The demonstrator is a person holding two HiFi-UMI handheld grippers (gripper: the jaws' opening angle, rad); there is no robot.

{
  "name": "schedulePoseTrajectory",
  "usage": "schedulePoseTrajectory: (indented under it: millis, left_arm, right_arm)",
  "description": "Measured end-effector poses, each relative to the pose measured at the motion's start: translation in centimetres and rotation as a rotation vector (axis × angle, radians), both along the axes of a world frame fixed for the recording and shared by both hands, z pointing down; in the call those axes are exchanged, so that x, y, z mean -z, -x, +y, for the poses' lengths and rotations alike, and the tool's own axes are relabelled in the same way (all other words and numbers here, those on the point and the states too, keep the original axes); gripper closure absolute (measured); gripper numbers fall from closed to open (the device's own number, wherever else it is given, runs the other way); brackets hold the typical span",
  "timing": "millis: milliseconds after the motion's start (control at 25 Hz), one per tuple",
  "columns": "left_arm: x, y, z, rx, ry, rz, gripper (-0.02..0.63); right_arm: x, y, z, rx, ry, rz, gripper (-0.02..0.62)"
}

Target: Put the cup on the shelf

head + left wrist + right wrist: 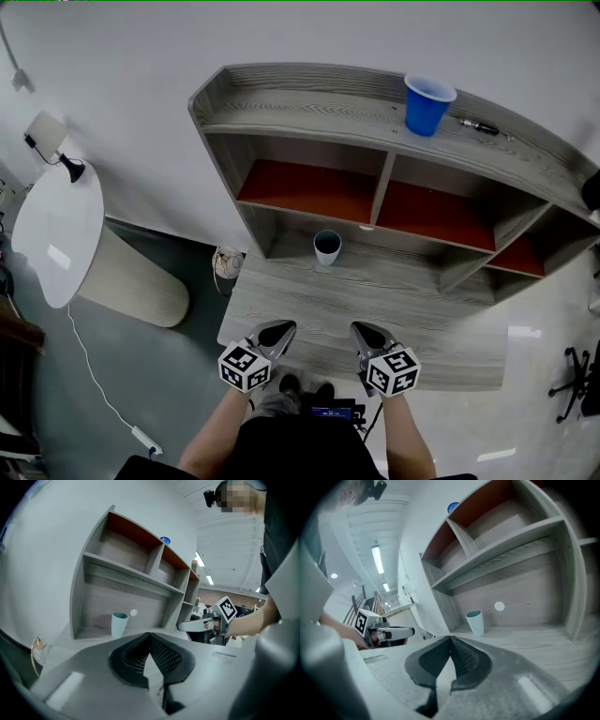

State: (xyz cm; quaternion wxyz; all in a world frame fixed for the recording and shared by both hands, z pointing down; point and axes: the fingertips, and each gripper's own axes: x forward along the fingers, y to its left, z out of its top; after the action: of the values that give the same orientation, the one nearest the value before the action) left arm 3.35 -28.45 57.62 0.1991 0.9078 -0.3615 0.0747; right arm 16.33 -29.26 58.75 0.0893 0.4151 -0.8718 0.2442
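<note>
A pale teal cup (327, 247) stands upright on the grey desk surface (309, 309), close to the shelf unit's back wall; it also shows in the left gripper view (118, 624) and the right gripper view (476, 622). The grey shelf unit (309, 112) with red-backed compartments rises behind it. My left gripper (278, 331) and right gripper (367, 334) hover side by side over the desk's near edge, well short of the cup. Both are shut with nothing between the jaws.
A blue plastic cup (427, 104) and a dark pen-like object (480, 127) rest on the shelf's top board. A white round table (58, 230) stands at the left, with a cable trailing on the floor. An office chair base (577, 375) is at the right.
</note>
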Motion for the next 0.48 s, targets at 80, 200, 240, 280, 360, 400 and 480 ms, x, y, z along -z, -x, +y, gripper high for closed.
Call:
schedulePoseTrajectory:
  millis: [80, 200, 240, 280, 360, 400, 480]
  left_arm:
    - [-0.2, 0.8, 0.3, 0.016, 0.003, -0.015, 0.609]
    - [0.6, 0.9, 0.5, -0.004, -0.024, -0.014, 0.609]
    - [0.9, 0.8, 0.7, -0.018, -0.033, -0.013, 0.609]
    - [1.2, 0.8, 1.2, -0.034, -0.041, -0.013, 0.609]
    - [1.4, 0.8, 2.6, -0.07, -0.053, -0.016, 0.609]
    - [1.4, 1.0, 3.3, -0.085, -0.055, -0.02, 0.609]
    - [1.2, 1.8, 4.8, -0.1, -0.058, -0.024, 0.609]
  right_arm:
    - [0.2, -0.3, 0.9, -0.014, -0.005, 0.001, 0.598]
    - [0.6, -1.2, 1.7, -0.045, -0.016, 0.015, 0.598]
    - [0.7, -1.4, 2.0, -0.056, -0.018, 0.02, 0.598]
    - [0.8, -1.4, 2.4, -0.066, -0.021, 0.026, 0.598]
    - [1.1, -0.9, 3.1, -0.081, -0.028, 0.034, 0.598]
    - [1.3, -0.5, 3.6, -0.087, -0.033, 0.038, 0.598]
    - [1.6, 0.9, 4.9, -0.092, -0.049, 0.047, 0.598]
